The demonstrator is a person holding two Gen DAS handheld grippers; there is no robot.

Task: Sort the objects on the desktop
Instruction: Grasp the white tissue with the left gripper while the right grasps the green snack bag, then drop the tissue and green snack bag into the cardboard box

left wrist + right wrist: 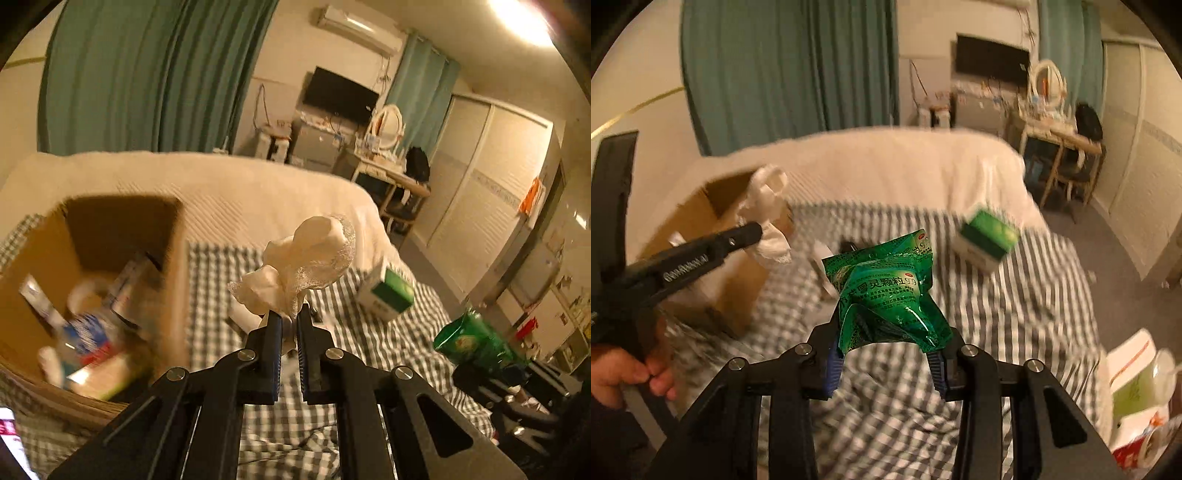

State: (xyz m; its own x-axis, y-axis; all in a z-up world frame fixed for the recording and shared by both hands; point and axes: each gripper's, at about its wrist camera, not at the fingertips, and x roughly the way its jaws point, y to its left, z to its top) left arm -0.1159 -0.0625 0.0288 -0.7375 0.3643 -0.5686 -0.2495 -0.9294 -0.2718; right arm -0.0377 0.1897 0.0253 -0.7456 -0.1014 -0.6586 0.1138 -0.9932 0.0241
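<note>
Bedroom backdrop: teal curtains, one wall TV, one vanity desk with an oval mirror. Bed [1015, 295] is wearing a gray-white checked cloth over a cream quilted cover.

You're running two tools. Left tool [287, 318] is pressed together, pinching one crumpled white tissue wad [306, 264], soft, lacy at the edges, its long axis running up and away from the fingertips, held above the bed just right of the box. Right tool [886, 350] is clamping one green foil sachet [886, 291], glossy, creased, printed with white text, standing upright out of the jaws, top edge tilting away from you, over the checked cloth.

One open cardboard box [122, 236] is sitting on the bed at left, holding several blurred packets and tubes. One green-and-white carton [988, 240], rectangular, is lying tilted on the cloth, well apart from both tools.
</note>
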